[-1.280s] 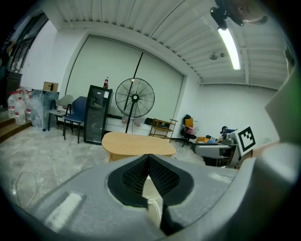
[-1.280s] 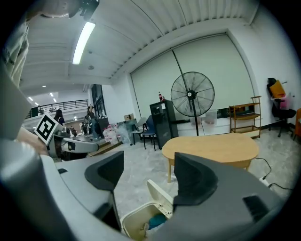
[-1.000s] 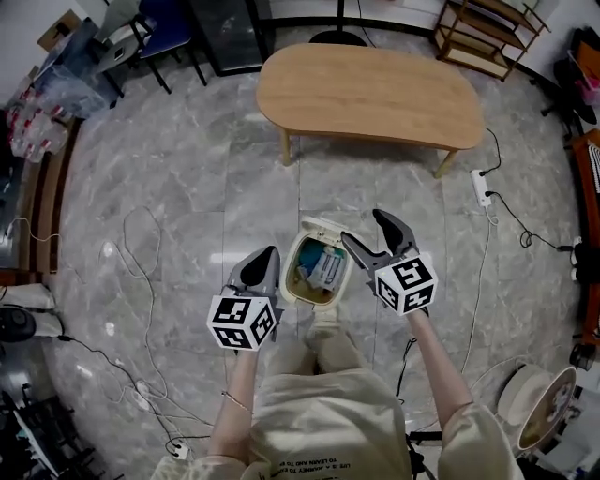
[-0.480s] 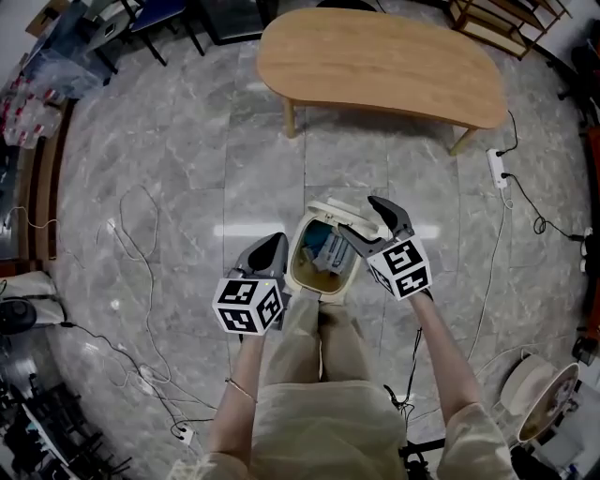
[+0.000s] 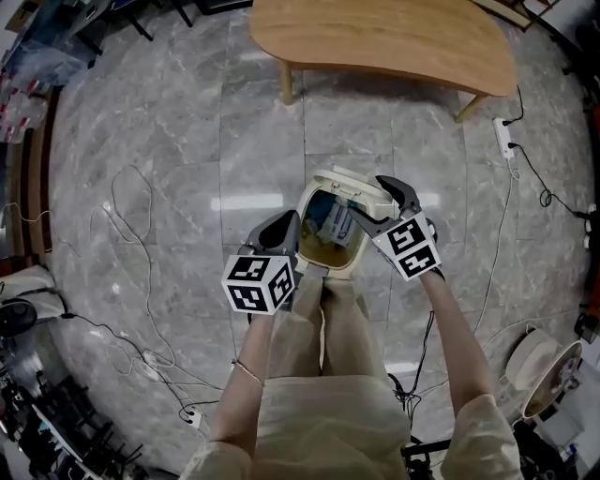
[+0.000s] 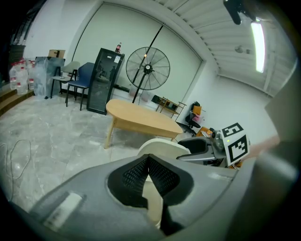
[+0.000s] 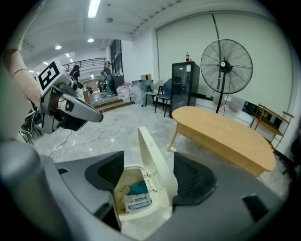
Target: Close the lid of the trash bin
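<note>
I find the bin (image 5: 330, 268) at frame centre in the head view, its lid (image 5: 349, 182) raised at the far edge. The right gripper (image 5: 366, 197) is wide open and holds nothing. Only its own view shows the lid upright between its jaws. The left gripper (image 5: 284, 223) sits beside the bin's left rim. Its own view shows the jaws together and empty.

We saw an evenly bright room under ceiling strip lights (image 7: 94, 8), which left a pale glare band on the marble floor (image 5: 246, 202). Both gripper views bowed strongly toward dark, vignetted edges, and their nearest foreground seemed slightly soft.
</note>
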`<state>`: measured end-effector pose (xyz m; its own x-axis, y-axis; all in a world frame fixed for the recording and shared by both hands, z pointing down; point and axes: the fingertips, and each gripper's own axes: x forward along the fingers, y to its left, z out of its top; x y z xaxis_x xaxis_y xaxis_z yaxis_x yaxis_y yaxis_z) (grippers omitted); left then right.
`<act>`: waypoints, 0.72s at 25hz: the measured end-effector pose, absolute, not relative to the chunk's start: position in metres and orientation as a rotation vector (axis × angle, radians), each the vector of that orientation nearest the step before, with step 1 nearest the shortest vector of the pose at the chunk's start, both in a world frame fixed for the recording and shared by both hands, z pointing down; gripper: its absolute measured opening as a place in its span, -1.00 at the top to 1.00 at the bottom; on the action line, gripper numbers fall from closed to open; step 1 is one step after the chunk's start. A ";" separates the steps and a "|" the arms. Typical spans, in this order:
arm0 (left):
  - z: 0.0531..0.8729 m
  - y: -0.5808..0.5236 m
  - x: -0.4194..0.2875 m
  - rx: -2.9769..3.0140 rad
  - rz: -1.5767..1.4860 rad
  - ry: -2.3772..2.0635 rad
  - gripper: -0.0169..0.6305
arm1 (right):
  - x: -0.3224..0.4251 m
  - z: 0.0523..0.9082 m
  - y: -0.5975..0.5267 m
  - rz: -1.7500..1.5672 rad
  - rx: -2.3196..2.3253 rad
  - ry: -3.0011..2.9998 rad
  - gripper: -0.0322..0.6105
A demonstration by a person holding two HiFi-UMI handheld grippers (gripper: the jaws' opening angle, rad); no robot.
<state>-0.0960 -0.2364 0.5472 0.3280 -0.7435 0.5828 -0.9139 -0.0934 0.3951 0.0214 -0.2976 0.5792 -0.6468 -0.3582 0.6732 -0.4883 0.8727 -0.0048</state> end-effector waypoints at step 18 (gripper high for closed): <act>0.576 -0.183 -0.098 1.916 0.321 -1.346 0.88 | 0.014 0.586 -0.256 0.144 0.705 -2.298 -0.13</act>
<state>-0.0984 -0.1833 0.5762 0.4129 -0.6950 0.5886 -0.8860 -0.1569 0.4364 0.0143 -0.2558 0.5864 -0.5932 -0.4467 0.6697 -0.5269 0.8444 0.0965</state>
